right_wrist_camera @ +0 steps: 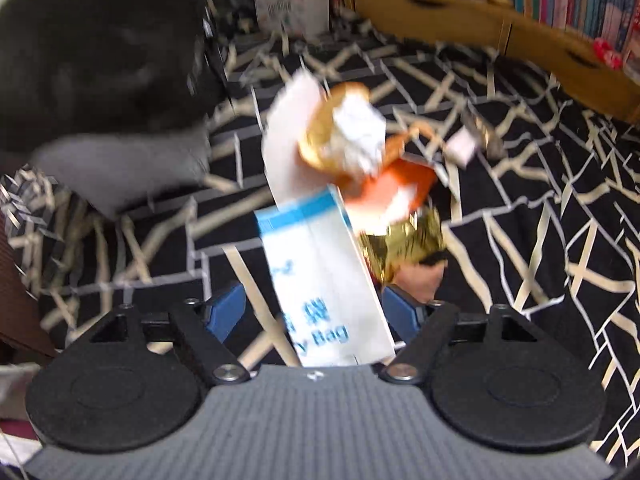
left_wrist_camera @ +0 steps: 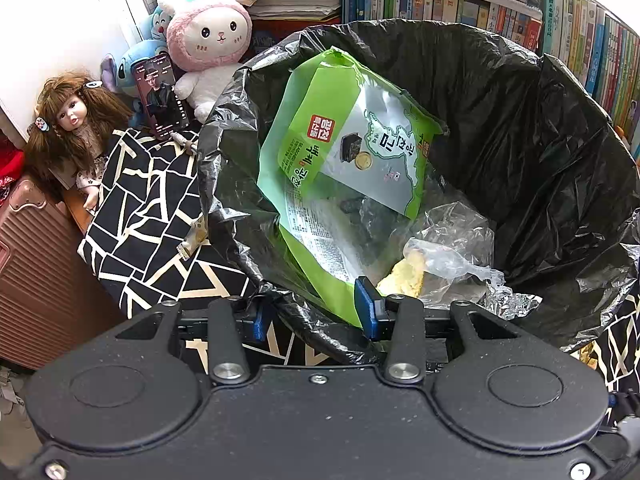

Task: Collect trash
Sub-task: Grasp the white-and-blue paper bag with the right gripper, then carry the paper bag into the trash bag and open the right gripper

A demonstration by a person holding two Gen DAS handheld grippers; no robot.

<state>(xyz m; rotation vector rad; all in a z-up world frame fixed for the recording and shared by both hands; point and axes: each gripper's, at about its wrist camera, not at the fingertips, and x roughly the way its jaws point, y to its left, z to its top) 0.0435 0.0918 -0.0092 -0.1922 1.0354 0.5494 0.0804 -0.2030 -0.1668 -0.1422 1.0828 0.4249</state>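
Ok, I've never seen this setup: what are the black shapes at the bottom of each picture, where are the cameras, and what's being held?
There is no robot here. A person holds a two-finger gripper in each hand, and a camera on each looks along its fingers. The black shapes are the grippers' own bodies.

One picture is from the left gripper. Its blue pads pinch the rim of a black bin bag, which contains a green packet and a clear plastic bag. A doll and books are behind.

The other picture, blurred, is from the right gripper. Its jaws are open over a patterned cloth, with a white paper bag between them, not gripped. Beyond lie gold foil and an orange wrapper.
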